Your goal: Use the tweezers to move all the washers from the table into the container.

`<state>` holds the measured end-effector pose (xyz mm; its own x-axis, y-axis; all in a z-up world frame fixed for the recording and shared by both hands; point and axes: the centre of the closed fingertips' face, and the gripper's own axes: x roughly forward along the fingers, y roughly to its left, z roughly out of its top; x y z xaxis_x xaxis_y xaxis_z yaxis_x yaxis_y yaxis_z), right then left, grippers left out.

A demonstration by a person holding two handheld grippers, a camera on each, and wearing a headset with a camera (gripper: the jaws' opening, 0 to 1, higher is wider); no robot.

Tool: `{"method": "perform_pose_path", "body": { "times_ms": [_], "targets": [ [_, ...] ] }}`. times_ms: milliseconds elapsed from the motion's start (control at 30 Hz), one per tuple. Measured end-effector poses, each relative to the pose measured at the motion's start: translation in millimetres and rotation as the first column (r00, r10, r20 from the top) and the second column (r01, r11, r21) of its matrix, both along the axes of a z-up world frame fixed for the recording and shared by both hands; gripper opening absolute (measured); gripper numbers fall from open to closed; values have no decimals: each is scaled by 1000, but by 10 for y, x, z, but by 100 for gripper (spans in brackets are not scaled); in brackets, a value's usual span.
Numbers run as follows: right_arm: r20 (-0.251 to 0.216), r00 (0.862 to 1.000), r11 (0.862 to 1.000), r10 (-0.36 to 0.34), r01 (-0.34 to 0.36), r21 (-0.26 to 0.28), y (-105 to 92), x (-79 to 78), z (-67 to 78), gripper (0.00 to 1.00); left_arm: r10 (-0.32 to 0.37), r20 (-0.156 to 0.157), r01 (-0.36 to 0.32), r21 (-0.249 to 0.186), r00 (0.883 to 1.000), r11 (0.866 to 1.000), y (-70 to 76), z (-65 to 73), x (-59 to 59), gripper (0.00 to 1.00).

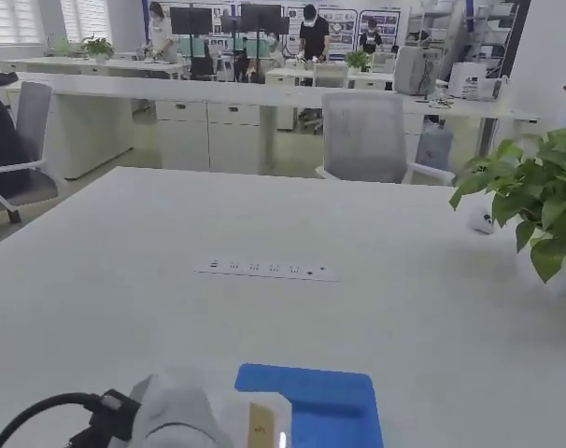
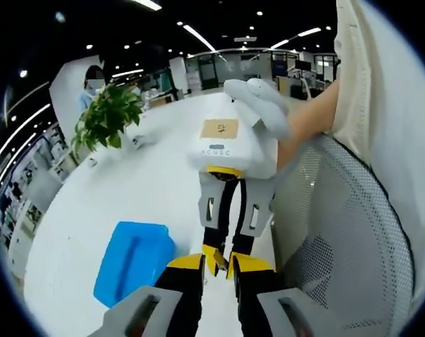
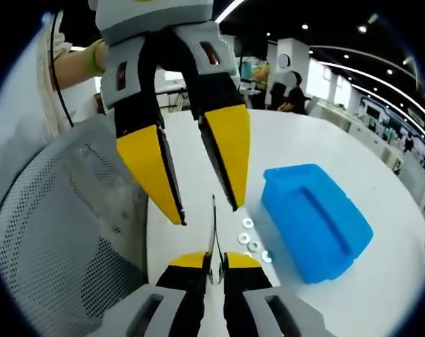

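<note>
R gripper point(image 3: 214, 265) jaws clamped on tweezers point(image 3: 213, 225), tips pointing fwd. L gripper point(image 3: 207, 214) faces it, jaws apart, empty. The washers point(image 3: 253, 246) lie just beside container point(image 3: 314, 221), btwn it & tweezers' tips. R gripper is nearer.

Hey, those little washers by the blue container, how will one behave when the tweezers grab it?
The washers look thin and flat, so likely light yet awkward to lift off the table. They seem shiny metal, so one may slip from the narrow tweezers.
</note>
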<state>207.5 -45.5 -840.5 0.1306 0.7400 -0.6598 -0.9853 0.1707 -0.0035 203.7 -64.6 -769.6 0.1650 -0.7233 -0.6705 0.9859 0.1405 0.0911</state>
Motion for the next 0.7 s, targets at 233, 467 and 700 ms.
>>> {"method": "perform_pose_path", "body": {
  "times_ms": [233,467,700],
  "targets": [
    [-26,999,999,-20,21,31,-1,8,5,5,-9,-22,8,-39,1000,999,6,-21,-10,11],
    [-19,1000,999,-16,17,44,-6,-8,12,5,-27,-25,25,-54,999,998,-67,-22,23,0],
    [-64,997,996,-44,49,77,5,-29,44,10,-58,16,58,-14,998,998,-90,-21,-38,0]
  ]
}}
